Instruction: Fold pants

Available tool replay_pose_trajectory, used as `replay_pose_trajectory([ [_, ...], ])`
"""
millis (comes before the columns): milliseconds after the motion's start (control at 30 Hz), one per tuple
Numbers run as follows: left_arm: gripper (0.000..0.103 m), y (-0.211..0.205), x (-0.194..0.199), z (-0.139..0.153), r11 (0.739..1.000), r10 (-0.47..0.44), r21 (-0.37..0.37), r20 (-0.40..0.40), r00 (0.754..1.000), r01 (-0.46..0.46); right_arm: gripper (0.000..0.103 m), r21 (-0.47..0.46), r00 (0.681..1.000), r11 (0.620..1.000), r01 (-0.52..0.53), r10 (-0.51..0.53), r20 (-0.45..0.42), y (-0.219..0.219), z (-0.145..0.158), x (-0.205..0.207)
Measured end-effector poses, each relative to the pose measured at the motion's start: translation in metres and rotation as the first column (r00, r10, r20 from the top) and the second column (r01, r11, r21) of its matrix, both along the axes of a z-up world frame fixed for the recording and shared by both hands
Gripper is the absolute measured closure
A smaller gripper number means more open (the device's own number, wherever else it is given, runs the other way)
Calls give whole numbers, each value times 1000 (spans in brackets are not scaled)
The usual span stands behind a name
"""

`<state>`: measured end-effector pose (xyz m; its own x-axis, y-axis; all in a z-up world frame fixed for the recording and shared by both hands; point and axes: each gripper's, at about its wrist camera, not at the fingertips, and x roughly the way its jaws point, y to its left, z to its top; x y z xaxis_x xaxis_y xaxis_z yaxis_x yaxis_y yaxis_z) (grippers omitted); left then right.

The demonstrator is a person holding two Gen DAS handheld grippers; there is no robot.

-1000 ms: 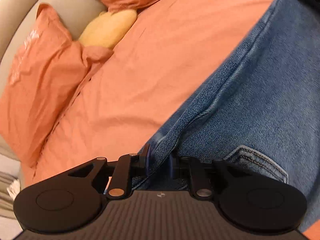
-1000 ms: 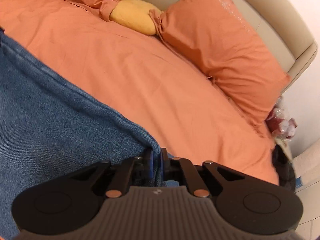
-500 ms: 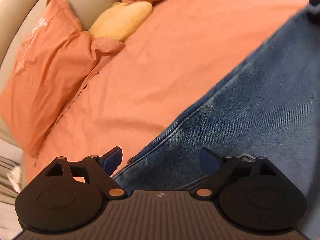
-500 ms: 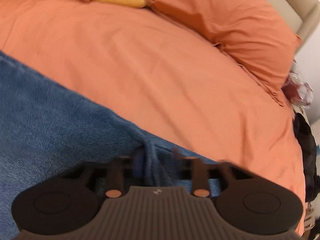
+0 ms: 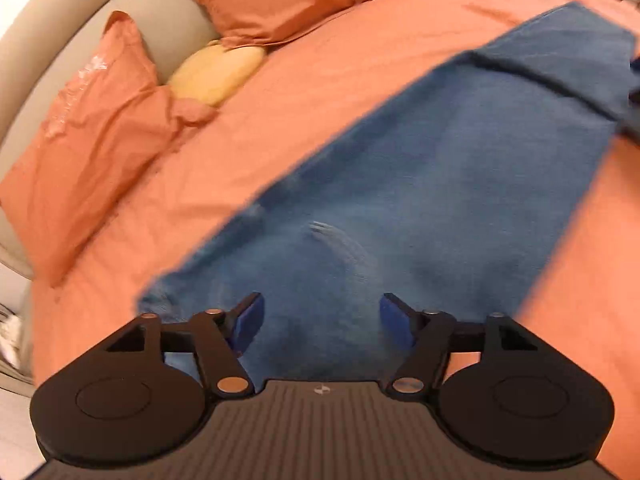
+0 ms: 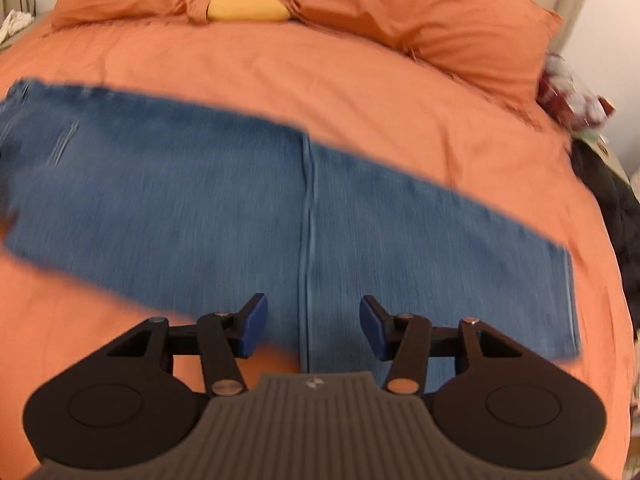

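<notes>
Left view: my left claw [image 5: 320, 322] hangs released, jaws just narrowed a little, nothing between them.
Jeans [image 5: 420, 208]: flat on the bed [image 5: 280, 120], under and ahead of my tips, running up to the right; laid out to be folded, I reckon.
Right view: my right claw [image 6: 313, 322] is released too, jaws barely moving, nothing pinched.
Jeans here [image 6: 240, 200]: spread crosswise, seam [image 6: 306, 240] running straight toward my gap.

Orange bed [image 6: 360, 80] bearing jeans [image 6: 200, 200], pillows [image 6: 420, 20]

Blue denim pants [image 6: 240, 200] flat on bed
</notes>
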<state>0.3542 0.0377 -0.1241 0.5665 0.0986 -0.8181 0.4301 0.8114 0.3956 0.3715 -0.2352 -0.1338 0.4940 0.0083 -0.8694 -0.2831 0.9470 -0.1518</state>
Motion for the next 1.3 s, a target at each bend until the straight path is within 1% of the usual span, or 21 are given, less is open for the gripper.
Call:
replay_pose_trajectory([
  [100,29,-17,-36,-6,998,-12,-60,7,1000,12,56,-13,1000,1000,5,-5,-22,-19,-8,-47],
  [167,30,-26,-54,-11,994,-2,-113,12,1000,3,56,-13,1000,1000,4,-4,-25,-32,-12,-72],
  [267,29,-37,-67,-21,982,59,-180,38,997,-52,53,-38,1000,999,-5,4,-28,-50,-12,-101],
  [367,29,-44,-64,-33,966,147,-224,62,987,-130,44,-56,1000,998,-15,15,-7,-65,-10,-122],
  [467,29,-51,-51,-41,945,215,-262,38,976,-198,43,-102,997,992,-71,74,24,-70,-15,-139],
  [533,30,-56,-40,-45,936,262,-252,27,965,-247,43,-124,990,984,-129,134,34,-67,-22,-148],
  [600,31,-63,-32,-48,936,287,-221,24,958,-275,43,-158,982,971,-180,187,32,-61,-33,-153],
  [667,46,-70,-26,-50,942,296,-175,24,955,-287,43,-176,970,956,-234,242,28,-55,-40,-157],
  [700,63,-73,-22,-51,942,300,-162,11,954,-294,43,-188,962,946,-263,273,30,-52,-45,-160],
  [733,68,-74,-20,-52,941,304,-155,-1,953,-300,43,-209,954,935,-286,299,32,-49,-49,-161],
  [767,71,-75,-18,-51,941,309,-143,0,951,-306,43,-233,947,924,-305,321,33,-46,-54,-161],
  [833,81,-78,-15,-52,941,321,-113,2,947,-319,45,-288,935,900,-328,353,39,-42,-66,-160],
  [867,82,-79,-14,-52,940,327,-105,2,945,-325,49,-315,932,890,-330,360,41,-42,-71,-159],
  [900,85,-81,-13,-52,939,332,-100,2,943,-330,59,-331,931,882,-335,365,31,-42,-75,-157],
  [933,87,-82,-13,-51,939,334,-91,2,942,-333,64,-312,931,887,-340,364,18,-44,-74,-155],
  [967,87,-84,-13,-51,941,332,-79,4,943,-331,77,-282,934,897,-339,357,13,-46,-70,-155],
  [1033,88,-88,-15,-51,949,312,-48,9,950,-311,91,-292,932,896,-336,361,38,-49,-58,-157],
  [1100,88,-90,-16,-52,956,294,-26,11,956,-293,96,-279,935,905,-321,350,62,-57,-38,-156],
  [1167,88,-92,-15,-54,958,286,-15,10,958,-285,97,-269,941,916,-297,328,77,-67,-19,-152],
  [1300,89,-95,-14,-56,963,271,7,10,963,-271,97,-297,950,920,-255,295,100,-83,13,-137],
])
